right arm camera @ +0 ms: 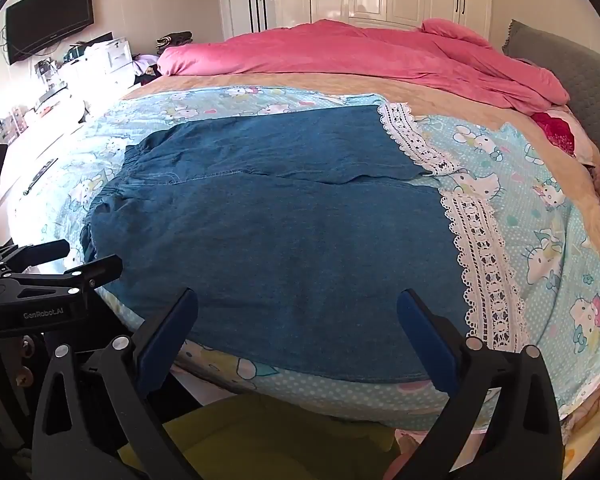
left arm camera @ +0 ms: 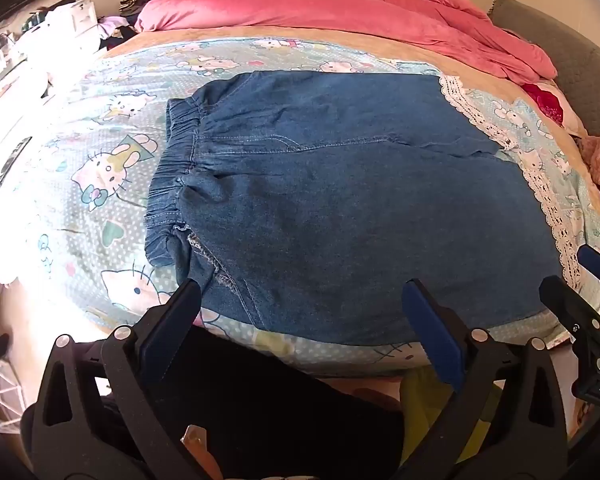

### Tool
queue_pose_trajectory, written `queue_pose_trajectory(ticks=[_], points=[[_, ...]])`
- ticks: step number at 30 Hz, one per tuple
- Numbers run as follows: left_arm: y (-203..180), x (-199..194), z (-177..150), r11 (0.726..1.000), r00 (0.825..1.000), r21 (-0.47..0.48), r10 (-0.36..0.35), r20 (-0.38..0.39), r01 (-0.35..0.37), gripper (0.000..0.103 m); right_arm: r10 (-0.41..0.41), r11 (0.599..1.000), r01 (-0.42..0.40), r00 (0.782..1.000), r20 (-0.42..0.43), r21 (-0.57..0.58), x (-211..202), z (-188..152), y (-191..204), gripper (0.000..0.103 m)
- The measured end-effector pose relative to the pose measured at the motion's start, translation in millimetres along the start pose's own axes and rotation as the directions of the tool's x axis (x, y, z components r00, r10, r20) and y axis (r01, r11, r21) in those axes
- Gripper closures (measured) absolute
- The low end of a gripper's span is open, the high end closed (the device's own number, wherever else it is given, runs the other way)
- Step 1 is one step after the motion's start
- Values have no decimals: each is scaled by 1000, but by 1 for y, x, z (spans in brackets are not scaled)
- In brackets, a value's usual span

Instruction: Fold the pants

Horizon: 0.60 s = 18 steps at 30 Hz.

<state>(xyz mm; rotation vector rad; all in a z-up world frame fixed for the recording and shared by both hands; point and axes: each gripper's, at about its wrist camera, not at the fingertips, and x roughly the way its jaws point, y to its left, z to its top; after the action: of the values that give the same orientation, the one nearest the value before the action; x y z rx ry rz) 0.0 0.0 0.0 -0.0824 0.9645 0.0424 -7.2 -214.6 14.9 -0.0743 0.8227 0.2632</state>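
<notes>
Left wrist view: pants (left arm camera: pixel 340 208) flat on bed (left arm camera: pixel 100 184), left tongs (left arm camera: pixel 302 292) & right tongs (right arm camera: pixel 298 300) wide, empty; pre-grasp, next likely needs near-edge pinch.

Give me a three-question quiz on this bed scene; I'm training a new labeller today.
1. True or false: both tongs, left and right, are open and empty.
2. Where does the pants' elastic waistband lie in both views: A left, B right?
3. What trims the leg hems?

Key: 1 true; 2 A; 3 white lace.
</notes>
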Motion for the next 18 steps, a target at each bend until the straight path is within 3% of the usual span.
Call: queue_pose_trajectory(ticks=[18], points=[[-1, -3, -2, 1000, 1000, 6, 4, 11, -4, 9, -5, 1000, 5, 1000, 4, -18, 1, 1, 5, 4]])
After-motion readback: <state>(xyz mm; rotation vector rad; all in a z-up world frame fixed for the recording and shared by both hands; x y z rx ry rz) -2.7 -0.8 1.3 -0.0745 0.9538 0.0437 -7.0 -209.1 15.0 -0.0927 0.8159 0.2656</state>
